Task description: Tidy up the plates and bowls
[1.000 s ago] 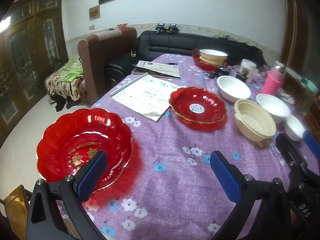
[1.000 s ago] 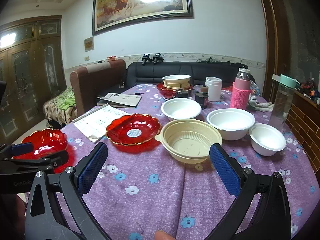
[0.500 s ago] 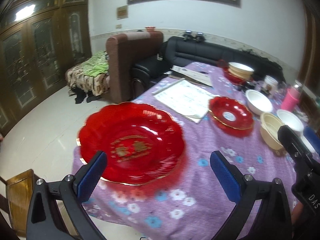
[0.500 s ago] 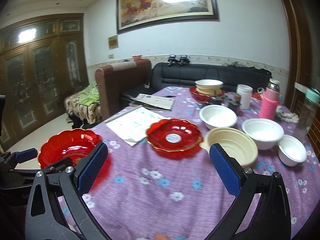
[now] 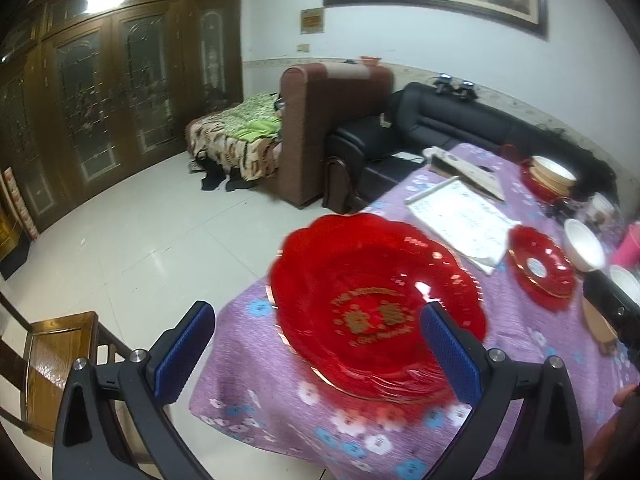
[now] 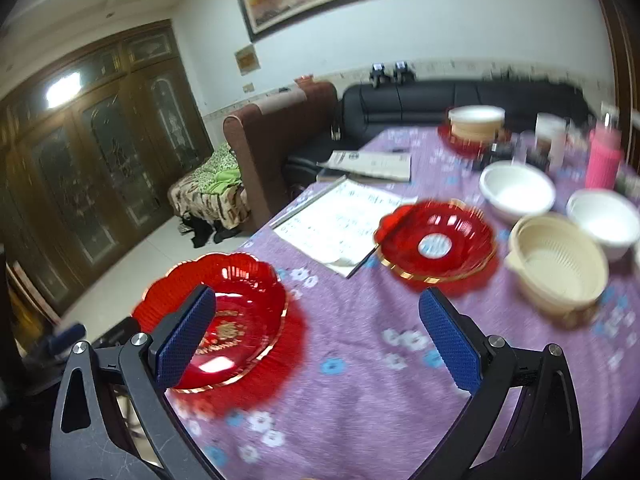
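Both tongs are spread apart and hold nothing. My left gripper (image 5: 316, 340) hangs over the near left corner of the table, with the large red scalloped plate (image 5: 376, 312) lying between its blue pads (image 5: 184, 350) but touching neither. My right gripper (image 6: 316, 336) hovers just to the right, above bare purple floral tablecloth (image 6: 360, 380).

Further in sits a smaller red scalloped plate (image 6: 436, 242). To its right is a beige ribbed bowl (image 6: 558, 266), and beyond that two white bowls (image 6: 518, 192), all standing singly and apart. At the far end a beige bowl (image 6: 476, 120) already rests on another red dish, apparently a started stack. Printed papers (image 6: 344, 220) lie between the near plates and the far end, and a pink bottle (image 6: 604, 158) stands at the right.

Judgement: sorting has barely begun; one far stack exists, while two red plates and at least three bowls remain loose. Gripping the near plate looks like the step in hand.
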### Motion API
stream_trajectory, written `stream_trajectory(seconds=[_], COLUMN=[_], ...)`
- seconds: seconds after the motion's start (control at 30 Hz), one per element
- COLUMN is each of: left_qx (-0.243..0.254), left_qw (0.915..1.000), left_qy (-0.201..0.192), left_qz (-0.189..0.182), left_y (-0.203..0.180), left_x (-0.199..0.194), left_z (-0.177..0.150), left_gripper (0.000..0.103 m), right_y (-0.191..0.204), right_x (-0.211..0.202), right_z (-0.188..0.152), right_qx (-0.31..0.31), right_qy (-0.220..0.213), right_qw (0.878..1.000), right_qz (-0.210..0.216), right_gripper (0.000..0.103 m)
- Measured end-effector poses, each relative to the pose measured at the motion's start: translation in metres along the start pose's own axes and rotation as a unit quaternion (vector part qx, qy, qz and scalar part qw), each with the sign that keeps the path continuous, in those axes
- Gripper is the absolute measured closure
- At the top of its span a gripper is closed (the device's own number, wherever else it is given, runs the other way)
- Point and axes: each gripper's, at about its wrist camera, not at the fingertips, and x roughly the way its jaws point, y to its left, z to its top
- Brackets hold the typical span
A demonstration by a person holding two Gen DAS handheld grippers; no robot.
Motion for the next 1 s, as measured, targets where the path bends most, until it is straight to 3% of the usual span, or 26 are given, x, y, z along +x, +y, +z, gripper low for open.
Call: stream_trajectory(seconds=[0.5,1.0], left_qx=[-0.016,-0.020], left_qw=[0.9991,0.9978], left_qy=[0.030,0.054], left_qz=[0.026,0.033], left_y=[0.028,0.032], left_x=[0.031,0.049], left_z=[0.006,0.007], left_gripper=[0.000,0.000], right_y=[0.017,0.030], right_x=[0.066,0.090], right_z=[-0.001,-0.001], right_qx=[-0.008,-0.024], right_qy=[0.095,0.107], right_qw=[0.995,0.994], right_qz=[0.006,0.012], right_gripper=[0.000,0.000])
